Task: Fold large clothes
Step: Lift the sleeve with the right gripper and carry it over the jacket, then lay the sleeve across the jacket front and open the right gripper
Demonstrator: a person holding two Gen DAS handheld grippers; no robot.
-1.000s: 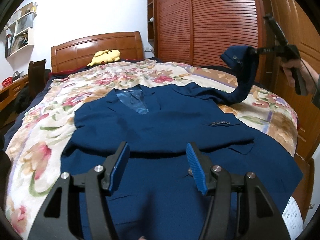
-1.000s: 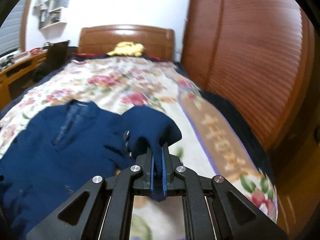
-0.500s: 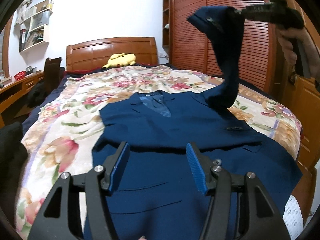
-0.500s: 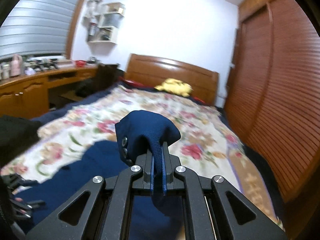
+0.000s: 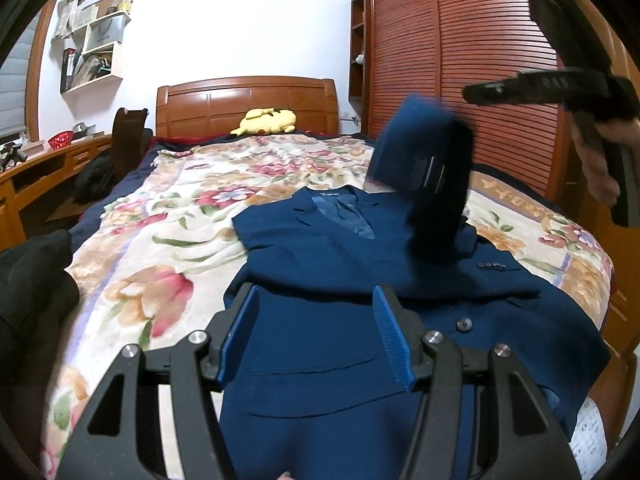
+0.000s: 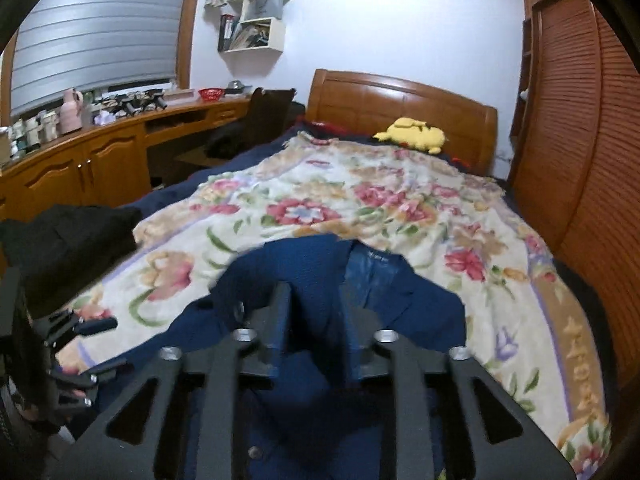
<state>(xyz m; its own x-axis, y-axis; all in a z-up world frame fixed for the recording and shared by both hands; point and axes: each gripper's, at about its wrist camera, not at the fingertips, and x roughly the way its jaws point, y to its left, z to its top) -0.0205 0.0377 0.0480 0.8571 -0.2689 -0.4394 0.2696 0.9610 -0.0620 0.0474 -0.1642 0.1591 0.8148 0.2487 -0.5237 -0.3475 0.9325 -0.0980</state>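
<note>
A wide bed [image 5: 132, 264] with a carved wooden headboard fills the room, spread with a cream blanket [image 6: 360, 208] patterned in pink and orange flowers, and a wall of reddish-brown slatted wardrobe doors [image 5: 460, 60] runs along one side of it. Laid flat on the blanket with its collar toward the headboard is the large navy blue suit jacket [image 5: 352, 264], front up, its shiny blue lining showing at the neck. One navy sleeve [image 5: 436, 184] of it is up in the air above the chest, blurred, loose and clear of the gripper above it. The right gripper [image 6: 316, 320], black with blue pads, is held high in a hand [image 5: 600, 160] beside the wardrobe; its jaws are opening, and in its own view only the jacket lying below shows between them. The left gripper [image 5: 316, 336] hovers over the jacket's lower half with its jaws well apart and nothing between them. A small yellow plush toy [image 5: 266, 120] lies against the headboard, well away from the jacket
</note>
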